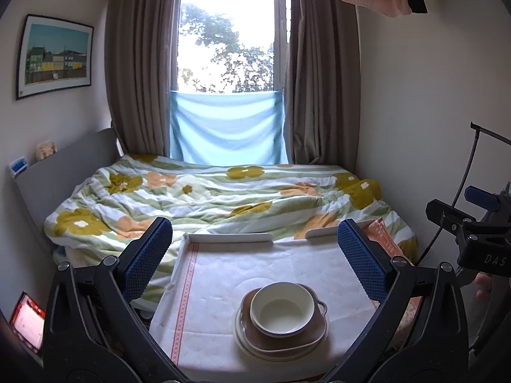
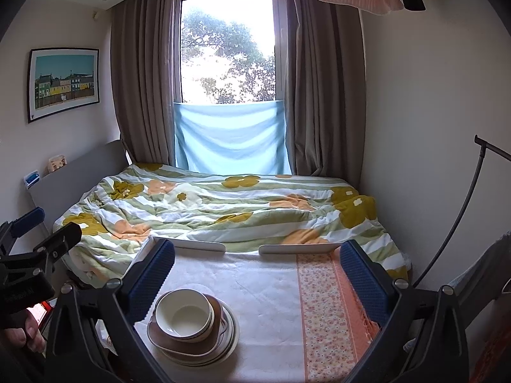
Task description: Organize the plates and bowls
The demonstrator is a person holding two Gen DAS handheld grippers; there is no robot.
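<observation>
Sitting mid-table [image 1: 319,261], stacked bowl [image 1: 281,309] clear of edges.

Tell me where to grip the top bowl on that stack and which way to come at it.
Grip the bowl by its rim, coming straight down from above, one finger inside and one outside the wall. It sits upright and empty, nested in the brown dish on the plates, so its lower sides are hemmed in and only the rim stands free. Both the left gripper and the right gripper are open.

Cream bowl [image 1: 280,309] on brown dish [image 1: 287,335]; floral green-striped quilt [image 1: 204,201].
</observation>
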